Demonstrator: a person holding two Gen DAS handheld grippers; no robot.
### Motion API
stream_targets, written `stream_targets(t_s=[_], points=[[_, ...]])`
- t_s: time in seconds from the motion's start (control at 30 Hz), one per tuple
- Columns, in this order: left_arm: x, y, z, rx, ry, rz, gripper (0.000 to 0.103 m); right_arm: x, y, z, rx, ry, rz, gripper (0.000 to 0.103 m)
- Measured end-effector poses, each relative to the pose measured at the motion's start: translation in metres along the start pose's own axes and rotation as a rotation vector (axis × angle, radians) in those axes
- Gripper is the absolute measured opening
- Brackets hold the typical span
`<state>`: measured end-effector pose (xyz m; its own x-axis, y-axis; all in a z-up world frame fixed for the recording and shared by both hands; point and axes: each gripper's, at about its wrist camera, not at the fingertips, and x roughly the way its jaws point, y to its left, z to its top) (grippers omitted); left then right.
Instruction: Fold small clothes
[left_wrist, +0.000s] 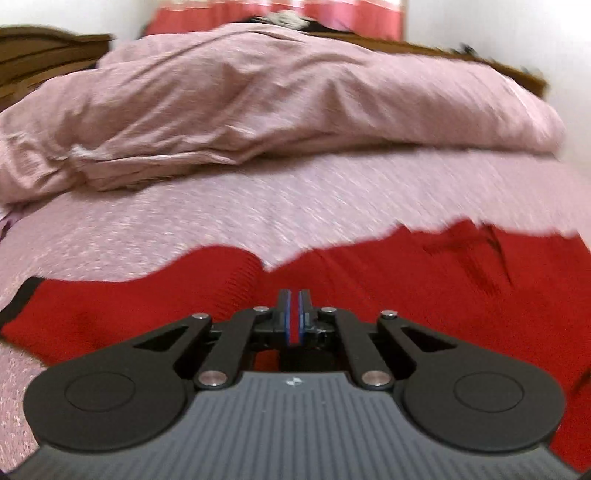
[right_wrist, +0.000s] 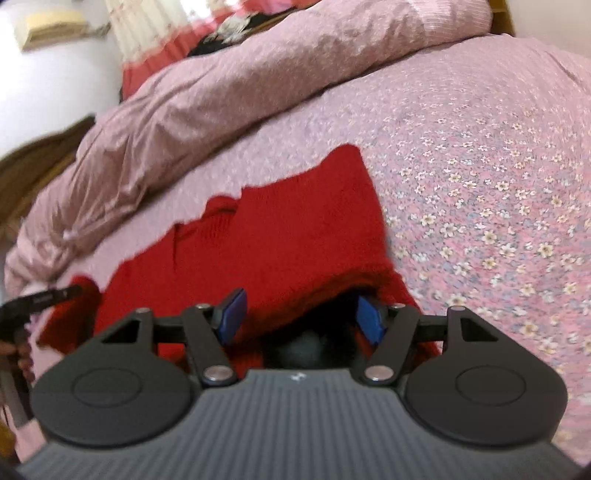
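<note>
A red knit garment lies spread on the pink floral bedsheet. My left gripper is shut, with a strip of the red knit pinched between its blue pads. In the right wrist view the same red garment lies in front, its near edge bunched and lifted between the fingers. My right gripper is open, its blue pads apart on either side of that raised edge. The left gripper shows at the far left of this view.
A rumpled pink duvet is heaped across the far side of the bed. A dark wooden headboard stands at the back left. Red and pink curtains hang behind. The floral sheet stretches to the right.
</note>
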<state>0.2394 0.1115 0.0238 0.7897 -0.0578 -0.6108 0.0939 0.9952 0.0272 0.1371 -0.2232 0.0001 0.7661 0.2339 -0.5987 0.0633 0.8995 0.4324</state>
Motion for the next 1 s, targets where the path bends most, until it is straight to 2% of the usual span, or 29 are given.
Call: stream_targets(t_s=[0.13,0.2,0.27,0.33,0.43,0.5,0.53,0.57,0.63,0.7,0.77,0.83,1.0], points=[[0.006,-0.005,-0.009,0.025,0.075,-0.049,0.005,-0.019,0.004,0.000,-0.061,0.024,-0.011,0.066],[0.013,-0.001,-0.014,-0.001,0.115,-0.037,0.006,-0.030,0.007,0.002,-0.080,0.008,-0.003,0.066],[0.018,0.006,-0.017,-0.045,0.125,-0.006,0.006,-0.039,0.009,0.006,-0.092,-0.015,0.006,0.066],[0.020,0.014,-0.019,-0.095,0.131,-0.011,0.011,-0.041,0.011,0.010,-0.106,-0.032,0.016,0.066],[0.020,0.021,-0.023,-0.118,0.127,-0.020,0.023,-0.031,0.013,0.014,-0.136,-0.032,-0.001,0.066],[0.017,0.021,-0.026,-0.091,0.119,-0.017,0.038,-0.022,0.014,0.011,-0.163,-0.028,-0.024,0.067],[0.017,0.021,-0.026,-0.082,0.116,-0.017,0.043,-0.017,0.014,0.008,-0.176,-0.028,-0.032,0.072],[0.016,0.021,-0.027,-0.079,0.116,-0.020,0.053,-0.013,0.014,0.005,-0.183,-0.023,-0.035,0.076],[0.015,0.022,-0.028,-0.090,0.133,-0.063,0.063,-0.007,0.013,0.000,-0.185,-0.003,-0.030,0.080],[0.014,0.023,-0.028,-0.086,0.164,-0.154,0.074,-0.004,0.012,-0.004,-0.187,0.004,-0.037,0.080],[0.010,0.018,-0.030,-0.060,0.155,-0.197,0.074,-0.002,0.012,-0.007,-0.183,0.011,-0.038,0.080],[0.011,0.013,-0.033,-0.035,0.145,-0.179,0.074,-0.002,0.011,-0.008,-0.180,0.009,-0.037,0.080],[0.023,0.014,-0.032,-0.125,0.136,-0.166,0.071,-0.002,0.012,-0.007,-0.177,0.016,-0.036,0.080]])
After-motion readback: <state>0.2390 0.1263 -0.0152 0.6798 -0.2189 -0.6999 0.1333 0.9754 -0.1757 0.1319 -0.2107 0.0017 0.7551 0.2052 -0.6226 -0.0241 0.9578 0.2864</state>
